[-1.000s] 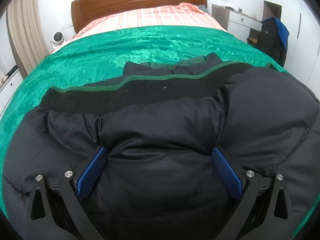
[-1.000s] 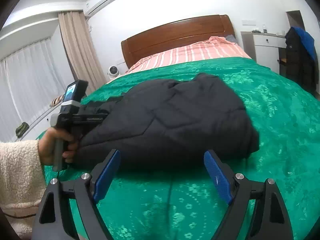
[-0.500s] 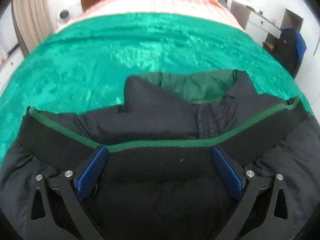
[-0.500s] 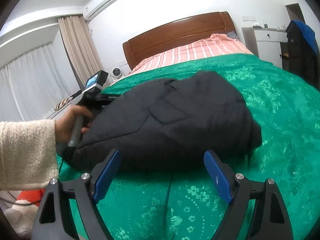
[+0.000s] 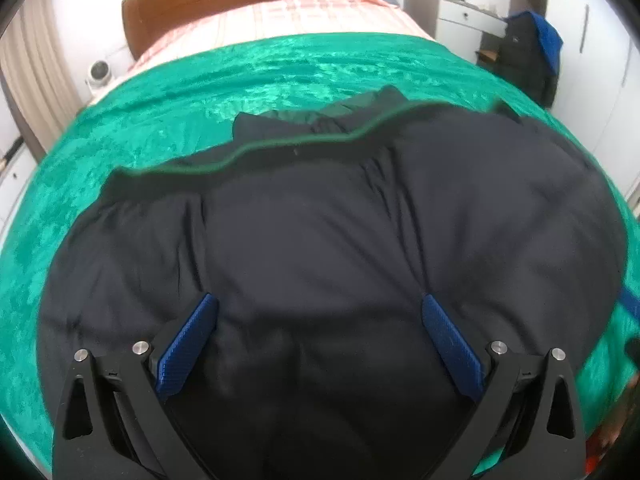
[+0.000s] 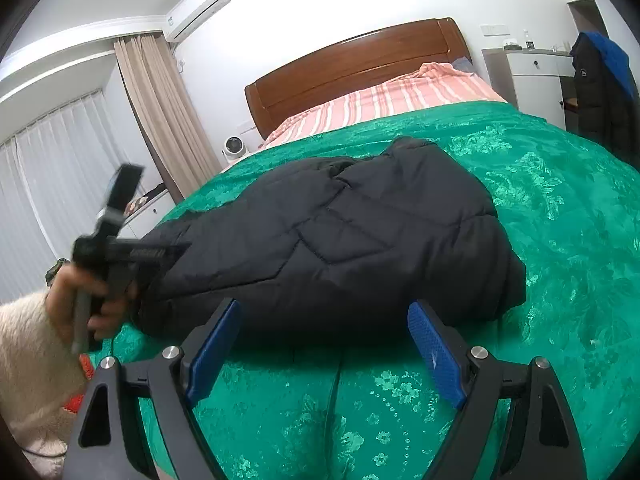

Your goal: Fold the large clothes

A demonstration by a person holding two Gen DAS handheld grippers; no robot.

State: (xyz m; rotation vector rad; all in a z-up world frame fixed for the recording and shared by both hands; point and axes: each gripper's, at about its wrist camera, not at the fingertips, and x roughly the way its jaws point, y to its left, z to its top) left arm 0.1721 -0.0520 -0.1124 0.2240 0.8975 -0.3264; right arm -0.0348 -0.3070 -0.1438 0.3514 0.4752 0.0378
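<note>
A large black padded jacket (image 6: 340,236) lies folded in a thick bundle on the green bedspread (image 6: 560,200). In the left wrist view the jacket (image 5: 320,240) fills the frame, its black hem band with a green stripe (image 5: 280,148) at the far edge. My left gripper (image 5: 318,312) is open, its blue pads either side of the jacket's bulk, gripping nothing. It also shows in the right wrist view (image 6: 120,248), held at the bundle's left end. My right gripper (image 6: 324,320) is open and empty, just in front of the bundle's near edge.
The wooden headboard (image 6: 352,60) and striped pink bedding (image 6: 392,100) lie beyond. A white dresser (image 6: 536,76) and a hanging dark coat (image 6: 600,88) stand at the right. Curtains (image 6: 160,112) and a small white fan (image 6: 232,146) are at the left.
The left gripper drew back and lowered along the jacket, so the hem band moved from close under the fingers to the far edge. The right gripper held still.
</note>
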